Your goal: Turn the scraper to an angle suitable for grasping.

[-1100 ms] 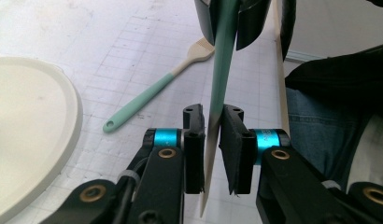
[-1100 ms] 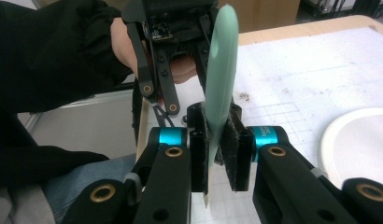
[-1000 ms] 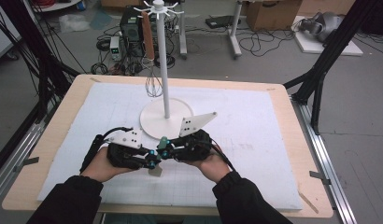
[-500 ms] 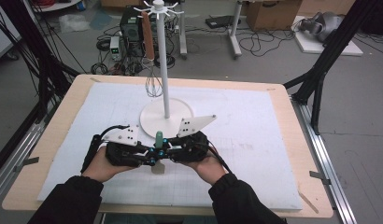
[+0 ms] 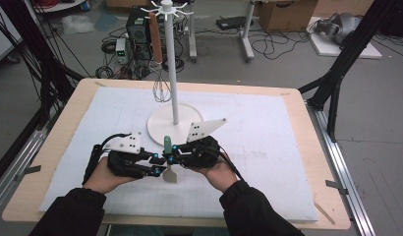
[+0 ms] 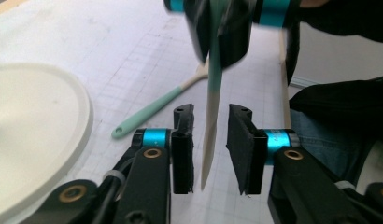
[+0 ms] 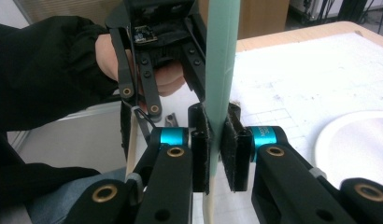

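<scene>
On the bench point(image 5: 298, 147), the left claw point(image 5: 158, 164) has just been opening: its pads stand apart on either side of the pale blade of a spatula point(image 6: 212, 116), with a gap showing on each side and no grip on it. The spatula stands nearly upright between the two hands, just in front of the round white base of a stand point(image 5: 162, 129). The right claw point(image 7: 216, 149) is clamped tight on its green handle. A second spatula point(image 6: 157, 109) lies flat on the white mat point(image 5: 268, 123) beyond.
</scene>
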